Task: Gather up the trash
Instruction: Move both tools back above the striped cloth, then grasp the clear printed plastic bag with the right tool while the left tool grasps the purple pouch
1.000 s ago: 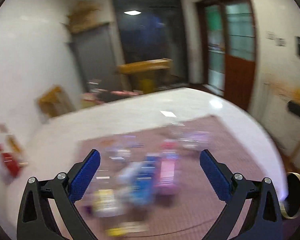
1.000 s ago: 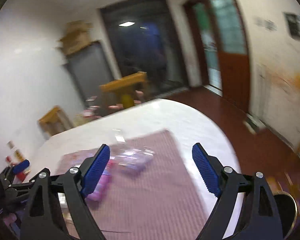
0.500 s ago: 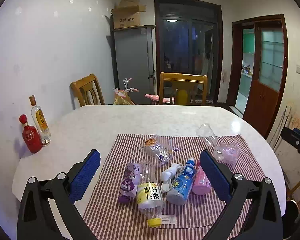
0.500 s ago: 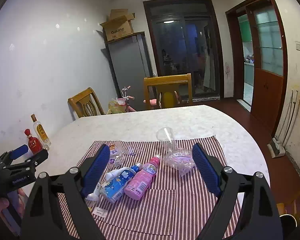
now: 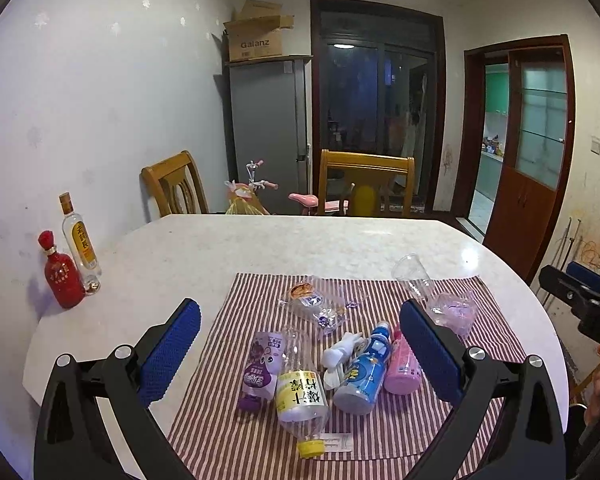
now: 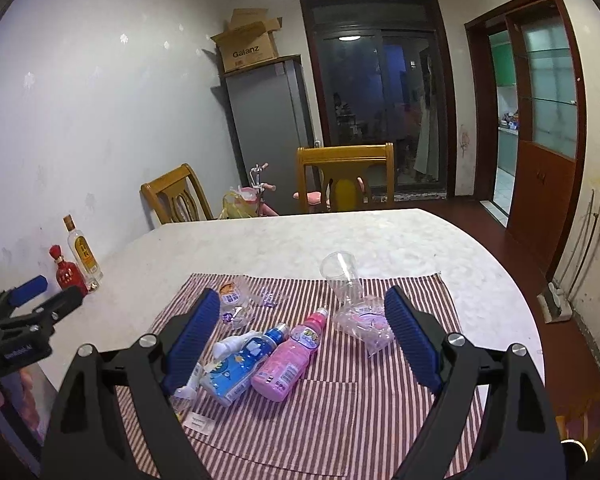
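Note:
Trash lies on a red-striped cloth [image 5: 384, 436] [image 6: 340, 412]: a clear bottle with a yellow label [image 5: 300, 396], a purple pouch [image 5: 260, 372], a blue bottle [image 5: 364, 372] [image 6: 240, 368], a pink bottle [image 5: 402, 368] [image 6: 292, 360], a clear cup [image 5: 410, 276] [image 6: 340, 276], crumpled clear wrappers [image 5: 316, 304] [image 6: 366, 322]. My left gripper [image 5: 300, 352] is open above the near trash. My right gripper [image 6: 300, 336] is open above the pink bottle. Both are empty.
The cloth lies on a white marble table [image 5: 300, 244]. A red bottle [image 5: 62, 276] and a clear liquor bottle [image 5: 80, 240] stand at the table's left edge by the wall. Two wooden chairs [image 5: 364, 182] stand behind the table.
Both views swung from a blurred sideways sweep a second ago to a steady look at the table. Since half a second ago nothing has visibly moved.

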Motion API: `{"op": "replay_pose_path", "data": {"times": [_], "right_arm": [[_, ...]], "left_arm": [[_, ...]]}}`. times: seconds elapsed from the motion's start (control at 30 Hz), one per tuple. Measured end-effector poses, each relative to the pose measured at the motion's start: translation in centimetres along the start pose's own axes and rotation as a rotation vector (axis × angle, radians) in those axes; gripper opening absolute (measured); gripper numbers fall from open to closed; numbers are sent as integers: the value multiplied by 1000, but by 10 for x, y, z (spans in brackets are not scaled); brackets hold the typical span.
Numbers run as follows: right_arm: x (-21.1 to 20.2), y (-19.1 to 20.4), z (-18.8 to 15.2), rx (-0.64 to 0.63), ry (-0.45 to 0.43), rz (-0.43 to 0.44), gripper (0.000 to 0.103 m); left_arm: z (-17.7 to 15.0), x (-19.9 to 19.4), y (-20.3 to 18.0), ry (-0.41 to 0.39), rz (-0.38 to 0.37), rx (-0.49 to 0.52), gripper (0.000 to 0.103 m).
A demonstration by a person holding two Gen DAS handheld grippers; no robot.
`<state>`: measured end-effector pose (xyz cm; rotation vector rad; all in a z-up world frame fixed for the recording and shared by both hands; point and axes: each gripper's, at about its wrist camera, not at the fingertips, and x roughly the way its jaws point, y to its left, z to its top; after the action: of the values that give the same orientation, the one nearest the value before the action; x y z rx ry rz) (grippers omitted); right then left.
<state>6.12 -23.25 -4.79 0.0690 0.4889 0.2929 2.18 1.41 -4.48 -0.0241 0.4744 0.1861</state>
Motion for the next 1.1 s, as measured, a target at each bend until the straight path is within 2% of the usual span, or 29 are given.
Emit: {"op": "replay_pose_path", "data": {"times": [0.17,0.37,0.43,0.5,0.6,0.7,0.8,0.83,0.9,0.97,1.03,1.1], "right_arm": [[27,-7,0,-103,42,-9,86],[103,-9,-16,-407,207,-3,87],[144,-17,-26,-483,296,1,87],[179,-26,-35,-488,379,20,87],[229,-41,-49,-498,480,-1,87],[264,-54,-58,-507,547,-40,87],[288,-68,-67,-458,626,-34,87],[292,-70,-70,-447,639,-25,79],[295,-73,-73,-408,661,32,55],[294,-79,-72,-327,683,59,50],[290,-78,-72,-314,686,52,44],[282,-76,-71,-292,686,51,41]], "left_arm": [[-3,13,5,15,10,-11,97],[-2,38,18,52,30,-33,97],[-2,48,24,71,45,-40,97],[0,58,29,93,54,-51,97],[0,73,35,123,60,-56,97],[-4,89,39,159,68,-50,97],[-10,102,44,199,64,-55,97],[-14,109,46,221,62,-55,97],[-20,118,48,256,69,-53,97],[-27,128,52,298,78,-56,97],[-31,133,55,321,73,-64,97],[-37,138,58,348,56,-71,97]]}}
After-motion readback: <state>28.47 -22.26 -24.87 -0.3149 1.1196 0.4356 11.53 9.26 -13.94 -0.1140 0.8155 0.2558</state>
